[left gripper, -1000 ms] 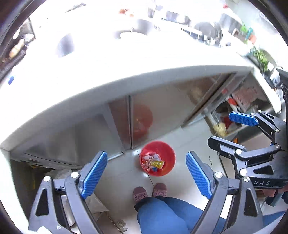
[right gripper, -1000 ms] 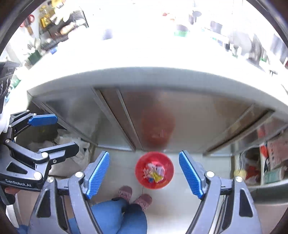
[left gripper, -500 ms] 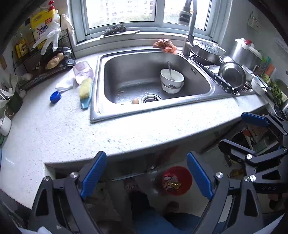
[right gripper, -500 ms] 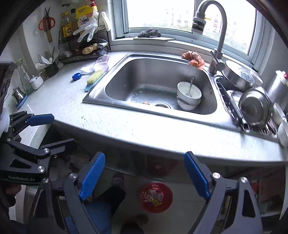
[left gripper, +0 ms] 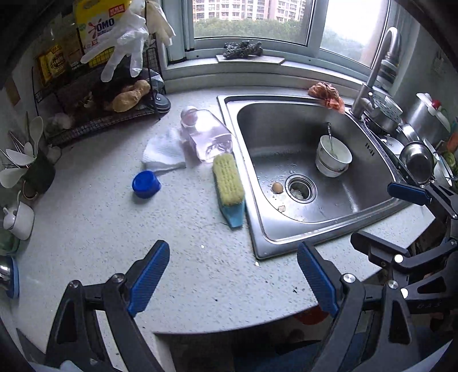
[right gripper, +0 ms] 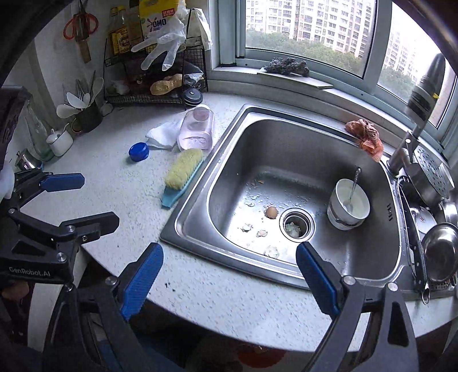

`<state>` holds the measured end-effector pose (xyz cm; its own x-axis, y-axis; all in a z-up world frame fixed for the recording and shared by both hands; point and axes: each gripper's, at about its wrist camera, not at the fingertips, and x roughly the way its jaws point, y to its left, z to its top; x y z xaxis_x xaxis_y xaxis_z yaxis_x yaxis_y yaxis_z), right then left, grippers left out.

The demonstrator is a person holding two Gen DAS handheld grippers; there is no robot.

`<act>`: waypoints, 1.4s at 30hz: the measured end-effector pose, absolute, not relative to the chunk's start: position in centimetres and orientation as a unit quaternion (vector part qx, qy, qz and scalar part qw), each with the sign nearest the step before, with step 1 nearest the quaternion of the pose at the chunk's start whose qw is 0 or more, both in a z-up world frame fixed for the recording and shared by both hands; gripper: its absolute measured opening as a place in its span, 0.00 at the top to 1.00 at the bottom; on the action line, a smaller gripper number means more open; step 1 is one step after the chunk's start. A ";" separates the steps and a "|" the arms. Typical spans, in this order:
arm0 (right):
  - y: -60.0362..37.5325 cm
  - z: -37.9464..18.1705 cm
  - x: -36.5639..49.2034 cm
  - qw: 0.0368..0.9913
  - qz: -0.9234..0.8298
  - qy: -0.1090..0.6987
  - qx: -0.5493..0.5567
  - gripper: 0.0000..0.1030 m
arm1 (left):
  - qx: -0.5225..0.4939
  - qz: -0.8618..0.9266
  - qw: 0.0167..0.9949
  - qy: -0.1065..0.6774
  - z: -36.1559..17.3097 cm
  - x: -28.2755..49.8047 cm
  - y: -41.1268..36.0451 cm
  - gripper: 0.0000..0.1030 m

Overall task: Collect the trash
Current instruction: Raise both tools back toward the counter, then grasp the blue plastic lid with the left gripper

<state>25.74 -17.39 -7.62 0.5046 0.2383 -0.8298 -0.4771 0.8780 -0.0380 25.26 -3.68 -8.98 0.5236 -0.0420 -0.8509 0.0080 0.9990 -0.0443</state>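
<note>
Left gripper (left gripper: pixel 233 274) is spread and empty; right gripper (right gripper: pixel 229 271), jaws just opening, is empty above the stainless steel sink (right gripper: pixel 380 251). Brown eggshell half (right gripper: pixel 270 212) lies beside the round drain (right gripper: pixel 296 226).

Both wrist cameras look steeply down from above the front edge of the speckled grey worktop (left gripper: pixel 86 234), facing the window. The left view sits left, over the yellow-bristled scrubbing brush (left gripper: pixel 228 179); the right view nearer the stainless steel sink (right gripper: pixel 229 183). Both share brush, sink and the white bowl (right gripper: pixel 347 204).

Speckled pale countertop (left gripper: pixel 86 243), steel sink (right gripper: pixel 197 206), daylit window (right gripper: pixel 303 25) behind.
</note>
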 end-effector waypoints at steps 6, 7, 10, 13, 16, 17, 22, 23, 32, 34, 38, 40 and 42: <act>-13.5 -7.7 29.0 0.855 0.202 0.460 -0.127 0.09 | -0.037 -0.021 0.855 0.517 -9.6 28.8 1.1 0.13; -12.8 -7.8 29.5 0.854 0.201 0.463 -0.126 0.09 | -0.036 -0.018 0.855 0.518 -9.7 29.2 1.9 0.13; -11.2 -8.5 31.0 0.849 0.197 0.476 -0.122 0.09 | -0.029 -0.012 0.850 0.526 -10.3 30.9 3.9 0.13; -9.7 -9.4 32.2 0.843 0.192 0.488 -0.123 0.09 | -0.035 -0.013 0.842 0.538 -11.1 32.4 5.7 0.13; -8.4 -10.2 33.5 0.837 0.188 0.497 -0.128 0.09 | -0.045 -0.023 0.831 0.554 -12.5 33.7 7.1 0.13; -8.0 -10.4 33.8 0.836 0.186 0.500 -0.130 0.09 | -0.043 -0.025 0.827 0.560 -13.0 34.1 7.5 0.13; -6.9 -11.8 35.5 0.828 0.165 0.519 -0.137 0.09 | -0.036 -0.036 0.816 0.576 -15.2 36.4 8.9 0.13; -6.7 -12.2 35.8 0.826 0.161 0.522 -0.138 0.09 | -0.036 -0.037 0.814 0.579 -15.6 36.8 9.2 0.13; -5.8 -14.3 37.5 0.814 0.123 0.555 -0.123 0.09 | -0.030 -0.061 0.800 0.597 -18.3 39.9 10.1 0.13; -5.6 -14.7 37.7 0.810 0.119 0.560 -0.124 0.09 | -0.025 -0.062 0.801 0.595 -18.5 40.3 10.2 0.13; -5.5 -15.0 38.1 0.808 0.110 0.566 -0.124 0.09 | -0.019 -0.072 0.797 0.599 -18.9 40.8 10.2 0.21; -5.3 -15.1 38.2 0.806 0.109 0.568 -0.124 0.09 | -0.015 -0.072 0.802 0.593 -18.9 40.7 10.3 0.29; -5.3 -15.1 38.1 0.806 0.111 0.568 -0.125 0.09 | -0.013 -0.073 0.808 0.585 -18.7 40.6 10.4 0.39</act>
